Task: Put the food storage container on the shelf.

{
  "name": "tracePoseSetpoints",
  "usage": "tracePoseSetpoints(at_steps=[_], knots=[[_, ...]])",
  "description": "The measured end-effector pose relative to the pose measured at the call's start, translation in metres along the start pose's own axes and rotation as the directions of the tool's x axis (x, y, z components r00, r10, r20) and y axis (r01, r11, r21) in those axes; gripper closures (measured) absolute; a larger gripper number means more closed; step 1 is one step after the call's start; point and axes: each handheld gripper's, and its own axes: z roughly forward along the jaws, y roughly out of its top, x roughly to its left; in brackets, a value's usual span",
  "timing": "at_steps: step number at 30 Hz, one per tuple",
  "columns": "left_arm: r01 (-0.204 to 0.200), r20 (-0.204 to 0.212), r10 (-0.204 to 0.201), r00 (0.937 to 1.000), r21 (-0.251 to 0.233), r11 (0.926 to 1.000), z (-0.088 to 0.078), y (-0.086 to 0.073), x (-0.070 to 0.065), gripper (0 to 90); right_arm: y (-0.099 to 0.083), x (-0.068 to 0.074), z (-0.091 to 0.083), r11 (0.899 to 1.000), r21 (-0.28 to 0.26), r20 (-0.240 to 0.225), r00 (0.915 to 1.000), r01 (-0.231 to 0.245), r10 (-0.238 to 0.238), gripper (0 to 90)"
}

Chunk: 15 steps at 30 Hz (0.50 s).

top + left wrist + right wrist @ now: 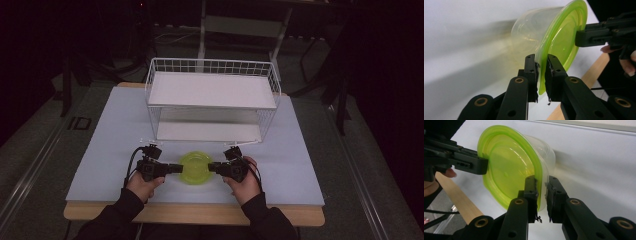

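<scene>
A clear plastic container with a lime-green lid [196, 168] sits near the front middle of the pale table mat [110, 150]. My left gripper [179, 168] comes in from the left, level with the table. In the left gripper view its jaws [541, 58] are shut on the lid's rim [564, 37]. My right gripper [211, 166] meets the container from the opposite side. In the right gripper view its jaws [541, 180] pinch the rim of the lid [506, 170] and the tub's edge. Each gripper view also shows the other gripper's jaws on the far rim.
A white wire rack [212, 90] with two white shelves stands behind the container, its open front facing me. The table's wooden front edge [195, 214] runs just below my hands. Dark floor and chair legs surround the table.
</scene>
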Motion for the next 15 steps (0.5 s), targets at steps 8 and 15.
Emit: tracePoseSetpoints(at_steps=[8,15], knots=[[-0.013,0.011,0.013,0.9999,-0.032,0.9994,-0.013,0.012,-0.013,81.8,0.010,0.010,-0.018,0.998,-0.043,0.013,0.9988,0.047,-0.046,79.9],[-0.038,0.010,0.039,0.9992,-0.064,0.9972,-0.026,0.026,-0.029,81.8,0.022,0.018,-0.039,0.993,-0.090,0.026,0.9967,0.079,-0.077,80.0]])
